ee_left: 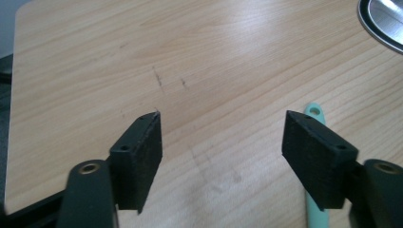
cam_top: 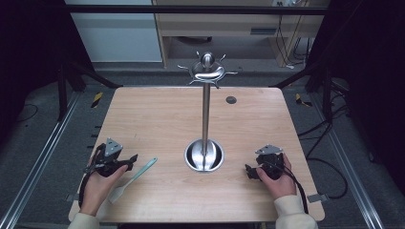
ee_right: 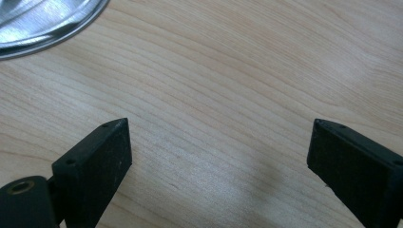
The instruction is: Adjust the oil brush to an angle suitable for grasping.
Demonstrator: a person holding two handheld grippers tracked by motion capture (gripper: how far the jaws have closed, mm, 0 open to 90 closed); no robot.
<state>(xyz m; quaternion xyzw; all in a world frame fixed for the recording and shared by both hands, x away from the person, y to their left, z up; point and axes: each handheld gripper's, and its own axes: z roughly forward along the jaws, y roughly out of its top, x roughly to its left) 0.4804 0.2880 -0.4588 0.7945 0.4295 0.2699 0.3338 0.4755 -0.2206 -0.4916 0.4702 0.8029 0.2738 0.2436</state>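
A mint-green spatula [cam_top: 135, 176] lies diagonally on the wooden table [cam_top: 157, 119] near the front left, its handle end pointing toward the stand. My left gripper [cam_top: 130, 159] rests on the table just left of it, open with bare wood between the jaws; the spatula's handle [ee_left: 314, 113] runs behind the right-hand jaw in the left gripper view. My right gripper [cam_top: 249, 171] rests at the front right, open over bare wood. Between the two stands a steel rack [cam_top: 206, 109]: a round base [cam_top: 204, 156], a tall pole and a ring of hooks on top.
The rack's base edge shows at the top right of the left gripper view [ee_left: 382, 23] and at the top left of the right gripper view [ee_right: 47, 23]. A small dark round cap [cam_top: 231, 99] sits in the table's far side. Cables trail on the floor at the right.
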